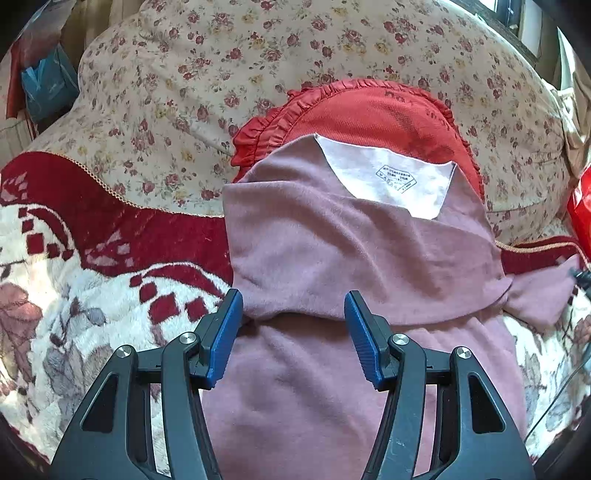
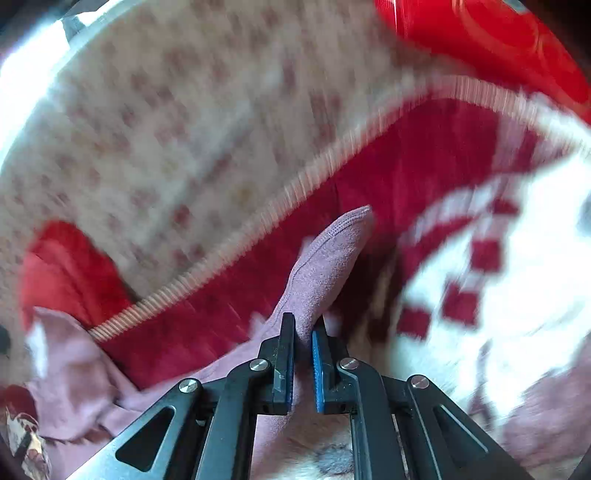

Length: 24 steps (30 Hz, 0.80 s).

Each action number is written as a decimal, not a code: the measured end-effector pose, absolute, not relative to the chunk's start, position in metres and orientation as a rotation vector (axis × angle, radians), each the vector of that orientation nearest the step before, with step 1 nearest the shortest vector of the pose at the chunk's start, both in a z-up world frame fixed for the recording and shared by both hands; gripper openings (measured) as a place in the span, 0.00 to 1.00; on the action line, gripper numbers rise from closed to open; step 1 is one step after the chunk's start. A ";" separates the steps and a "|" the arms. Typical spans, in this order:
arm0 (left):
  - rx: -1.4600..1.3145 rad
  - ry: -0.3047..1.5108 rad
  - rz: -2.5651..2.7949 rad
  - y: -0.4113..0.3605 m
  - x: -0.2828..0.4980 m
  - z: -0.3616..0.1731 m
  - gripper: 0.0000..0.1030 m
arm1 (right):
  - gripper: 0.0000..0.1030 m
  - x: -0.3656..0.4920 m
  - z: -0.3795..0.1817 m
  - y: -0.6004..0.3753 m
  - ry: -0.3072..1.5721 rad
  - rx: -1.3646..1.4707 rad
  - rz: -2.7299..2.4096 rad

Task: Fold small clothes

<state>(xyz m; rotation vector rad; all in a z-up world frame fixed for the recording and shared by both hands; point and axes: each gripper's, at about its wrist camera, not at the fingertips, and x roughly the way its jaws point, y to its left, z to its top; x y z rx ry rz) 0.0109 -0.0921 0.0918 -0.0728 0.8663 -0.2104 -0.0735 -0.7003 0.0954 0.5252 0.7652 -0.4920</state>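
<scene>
Floral bedspread point(image 1: 177, 74), red-and-white plush blanket point(image 1: 74, 258) (leaf motifs), red frilled pillow point(image 1: 369, 110), daylit window point(image 1: 517, 22)

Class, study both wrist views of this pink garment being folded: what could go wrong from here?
1. The right gripper pinches only a narrow tip of the pink garment; it may slip out.
2. The left gripper is open and holds nothing, so pulling could drag the folded part off the red cushion.

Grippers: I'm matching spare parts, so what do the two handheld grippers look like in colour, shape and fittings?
The left gripper and the right gripper look alike: black linkage arms with triangular cut-outs, joined by round silver pivot pins. Each finger ends in a flat blue pad with fine ribbing on its inner face. No markings, cables, sleeves or hands are visible.
</scene>
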 end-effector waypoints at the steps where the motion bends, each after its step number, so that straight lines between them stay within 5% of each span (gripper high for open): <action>1: -0.089 0.866 -0.216 -0.090 0.011 0.093 0.56 | 0.07 -0.077 0.114 -0.700 0.716 0.513 -0.496; 13: -0.155 0.816 -0.191 -0.056 -0.001 0.108 0.56 | 0.07 -0.022 0.276 -0.508 0.381 0.115 0.044; 24: -0.199 0.795 -0.135 -0.016 0.000 0.108 0.55 | 0.07 0.051 0.258 -0.272 0.486 -0.077 0.557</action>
